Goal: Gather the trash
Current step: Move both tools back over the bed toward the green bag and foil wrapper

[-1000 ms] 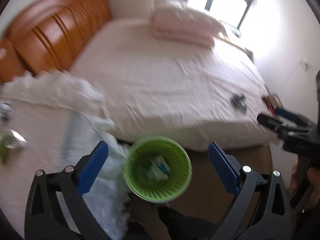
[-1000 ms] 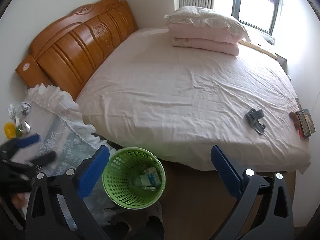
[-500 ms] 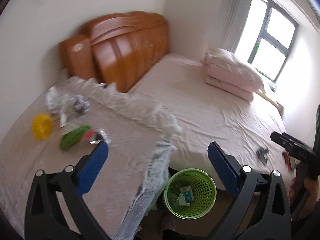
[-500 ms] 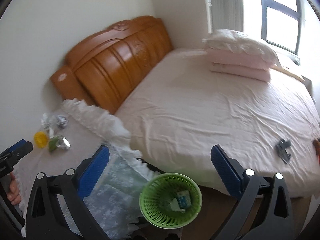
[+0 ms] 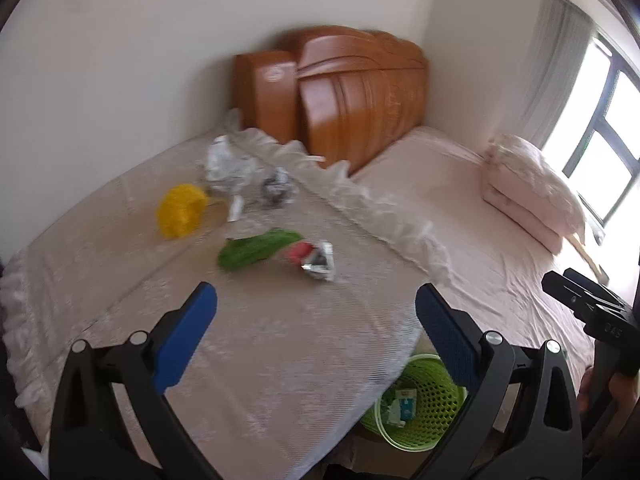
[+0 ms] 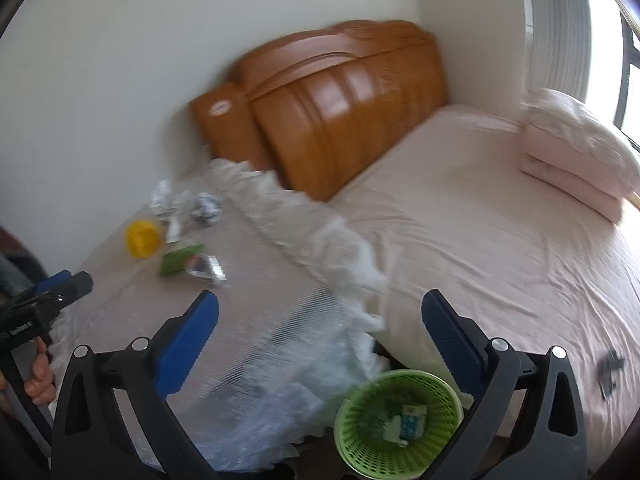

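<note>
Left to right across the table (image 5: 280, 352), as I read it from the left wrist view: a yellow ribbed cup (image 5: 178, 211) lies on its side at far left; behind it, towards the wall, sits a clump of crumpled white and clear wrappers (image 5: 226, 166) with a dark crumpled ball (image 5: 276, 189) just to their right; nearer the camera lies a green packet (image 5: 256, 251), and touching its right end a red-and-silver foil wrapper (image 5: 314, 258).

My left gripper (image 5: 316, 322) is spread wide with nothing between its blue pads. The green packet lies straight ahead of it and slightly left, its long axis running left-right across the line of approach, so I judge a pinch across its narrow width would be the natural next grasp. My right gripper (image 6: 320, 320) is likewise released and empty. It hangs over the table's corner, further from the litter, so the left hand is the nearer of the two.

The green basket (image 6: 396, 424) stands on the floor between table and bed (image 6: 500, 240), below and to the right of both grippers, with a small blue-and-white carton (image 6: 410, 422) already inside.

The right wrist view shows the whole basket mouth and a dark object (image 6: 610, 368) on the bed at far right. The left wrist view hides half the basket behind a finger, but shows the table litter larger. Both views are motion-blurred, so finer detail of the wrappers cannot be read.
</note>
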The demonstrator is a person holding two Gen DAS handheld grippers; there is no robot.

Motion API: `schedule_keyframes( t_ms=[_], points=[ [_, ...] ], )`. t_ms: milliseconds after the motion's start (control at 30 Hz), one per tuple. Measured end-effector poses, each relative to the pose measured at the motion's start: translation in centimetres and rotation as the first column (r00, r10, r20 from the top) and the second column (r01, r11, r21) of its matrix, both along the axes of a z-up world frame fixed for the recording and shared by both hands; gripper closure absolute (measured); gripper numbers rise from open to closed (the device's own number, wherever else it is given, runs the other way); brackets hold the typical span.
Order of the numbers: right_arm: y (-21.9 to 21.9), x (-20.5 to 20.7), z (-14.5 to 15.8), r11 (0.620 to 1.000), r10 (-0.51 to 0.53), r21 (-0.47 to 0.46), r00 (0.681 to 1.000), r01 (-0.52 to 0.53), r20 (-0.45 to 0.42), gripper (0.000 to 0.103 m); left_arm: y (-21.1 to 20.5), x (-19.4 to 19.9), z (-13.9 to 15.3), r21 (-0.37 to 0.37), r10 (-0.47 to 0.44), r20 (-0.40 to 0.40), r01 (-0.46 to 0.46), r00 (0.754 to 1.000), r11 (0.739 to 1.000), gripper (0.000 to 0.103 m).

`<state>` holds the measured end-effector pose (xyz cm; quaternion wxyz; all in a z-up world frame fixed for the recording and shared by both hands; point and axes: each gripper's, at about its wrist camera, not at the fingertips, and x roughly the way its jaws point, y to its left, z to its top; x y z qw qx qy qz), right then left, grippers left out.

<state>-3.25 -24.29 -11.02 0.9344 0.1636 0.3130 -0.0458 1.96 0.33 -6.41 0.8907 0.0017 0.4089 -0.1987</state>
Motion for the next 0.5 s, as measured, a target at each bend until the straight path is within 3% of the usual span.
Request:
schedule_keyframes(
  t_ms=[300,500],
  points=[
    [5.4,5.9,-0.2,0.983,0.182,-0.02,0.983,-0.183,-0.02,0.002,4.9,1.2,-0.9,0.014,0.145,-0.022,-0.145,0.989,0.989,0.008],
    [9.5,11.6,-2.6,0.948,0.312,-0.041,0.946,-0.317,-0.09,0.002,7.1,2.1,-2.0,0.035,0.183,-0.049,-0.182,0.982,0.983,0.008]
  ],
)
